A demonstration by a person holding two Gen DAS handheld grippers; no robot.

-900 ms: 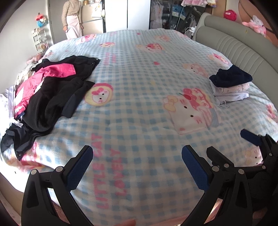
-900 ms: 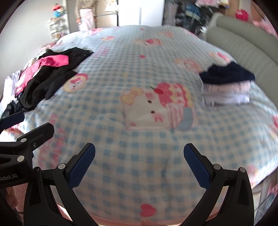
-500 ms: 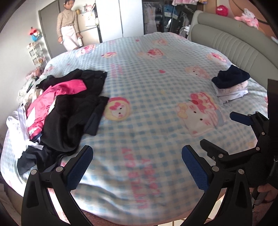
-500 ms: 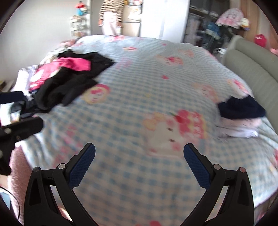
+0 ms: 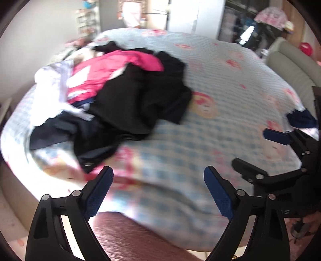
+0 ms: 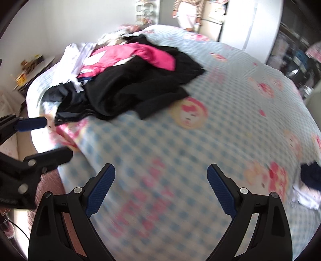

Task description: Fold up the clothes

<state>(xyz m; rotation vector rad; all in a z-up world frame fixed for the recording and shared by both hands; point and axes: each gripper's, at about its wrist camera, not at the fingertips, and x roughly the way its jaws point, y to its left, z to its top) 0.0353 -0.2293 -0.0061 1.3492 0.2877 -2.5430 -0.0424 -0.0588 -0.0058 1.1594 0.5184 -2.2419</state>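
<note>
**Both grippers open above the bed, unfolded clothes at its far left**

Left wrist view: the left gripper (image 5: pixel 158 192) points downward over the near edge of the bed (image 5: pixel 220 96), which is covered by a blue-and-white checked blanket printed with pink cartoon figures. Its two blue-padded fingers (image 5: pixel 99 192) stand wide apart with nothing between them. The right gripper (image 5: pixel 260 152) enters at the right edge of this view, its fingers likewise spread and empty.

The pile of unfolded clothes (image 5: pixel 128 104) lies on the left part of the bed, beyond the left gripper and apart from both grippers. It consists of black garments, with a bright pink garment (image 5: pixel 112 70) lying on top toward the far side and a white garment (image 5: pixel 52 80) at its left margin. The picture is motion-blurred, so individual garments cannot be told apart further.

Right wrist view: the right gripper (image 6: pixel 160 192) hangs over the bare blanket, fingers (image 6: pixel 220 192) fully open. The same pile (image 6: pixel 128 90) appears at upper left. A small stack of folded clothes (image 6: pixel 311 186), dark blue on top of pale items, rests at the right edge of the bed. A grey padded headboard (image 5: pixel 297 66) curves along the right side. A person (image 6: pixel 188 14) stands beyond the far end of the bed.
</note>
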